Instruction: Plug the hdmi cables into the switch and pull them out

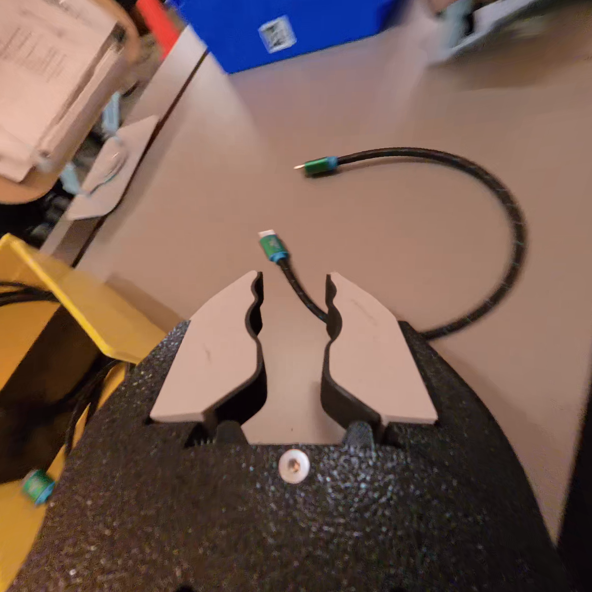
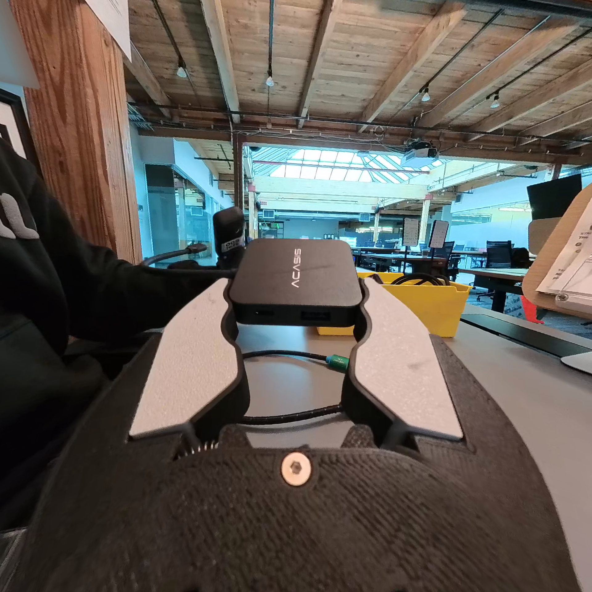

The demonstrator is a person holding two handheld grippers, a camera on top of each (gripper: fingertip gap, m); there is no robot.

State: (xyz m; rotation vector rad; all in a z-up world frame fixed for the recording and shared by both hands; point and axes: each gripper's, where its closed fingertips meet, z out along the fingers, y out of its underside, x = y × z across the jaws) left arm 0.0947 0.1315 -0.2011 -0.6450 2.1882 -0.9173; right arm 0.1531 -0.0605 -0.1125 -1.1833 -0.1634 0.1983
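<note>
Right wrist view: right tool (image 2: 296, 298) clamps switch (image 2: 296, 275); yellow bin (image 2: 426, 307) holds cables (image 2: 416, 279); left tool (image 1: 294, 282) agape.

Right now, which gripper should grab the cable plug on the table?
Probably the left gripper. It is open and empty, and the green plug lies on the table just beyond its fingertips. The right gripper is already shut on the black switch.

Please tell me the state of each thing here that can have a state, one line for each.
left gripper: open, empty
right gripper: shut on switch
switch: lifted, nothing plugged in its facing side
HDMI cable: loose on table, both plugs free
yellow bin: holds more cables
</note>
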